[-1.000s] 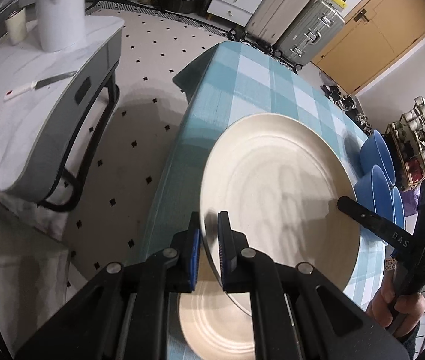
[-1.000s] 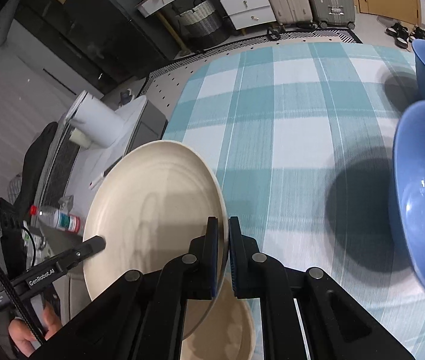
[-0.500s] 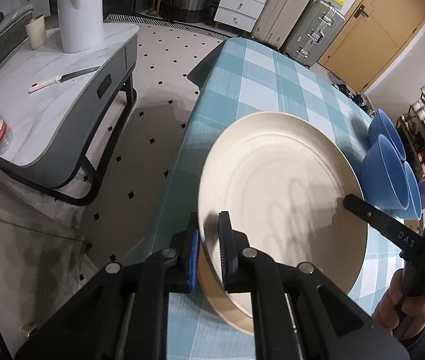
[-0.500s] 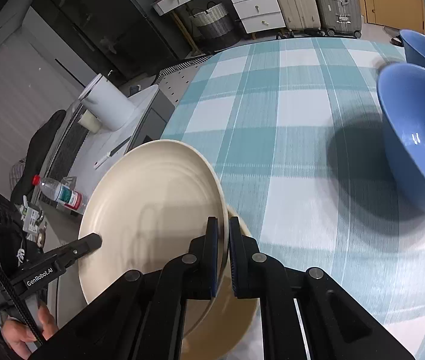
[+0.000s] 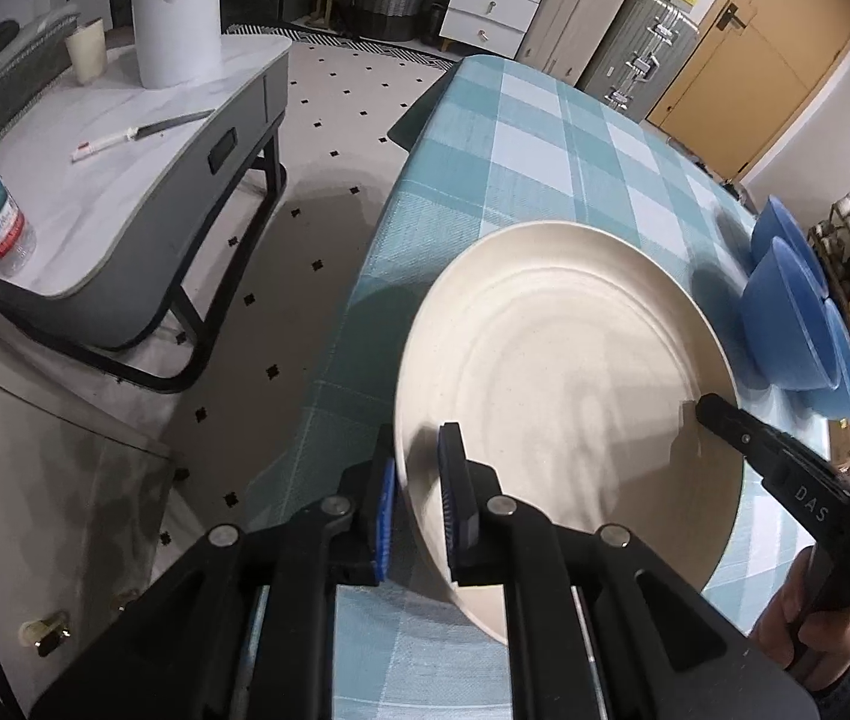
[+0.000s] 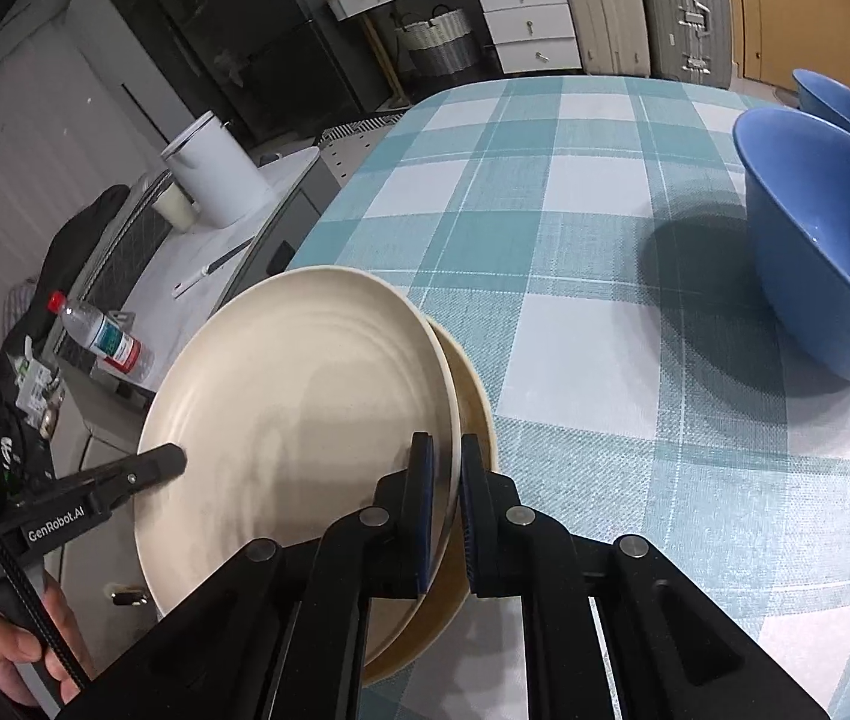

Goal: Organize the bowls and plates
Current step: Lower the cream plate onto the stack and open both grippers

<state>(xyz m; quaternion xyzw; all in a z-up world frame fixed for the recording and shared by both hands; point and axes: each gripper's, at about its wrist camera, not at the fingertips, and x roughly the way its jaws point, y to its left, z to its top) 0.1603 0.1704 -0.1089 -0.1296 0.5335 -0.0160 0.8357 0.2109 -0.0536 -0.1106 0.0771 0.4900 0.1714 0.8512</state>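
**On the checked table, one plate in two grips**

Left wrist: the left gripper (image 5: 416, 495) is clenched on the cream plate (image 5: 563, 384)'s near rim.

Right wrist: the right gripper (image 6: 446, 495) clamps the opposite rim above a second plate (image 6: 473, 396); blue bowls (image 6: 827, 240) sit well apart.

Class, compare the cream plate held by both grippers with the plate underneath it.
The cream plate is pale; the lower plate looks darker, tan. The cream plate is gripped at two rim spots; the lower plate lies on the tablecloth ungripped, mostly hidden. Both are round.
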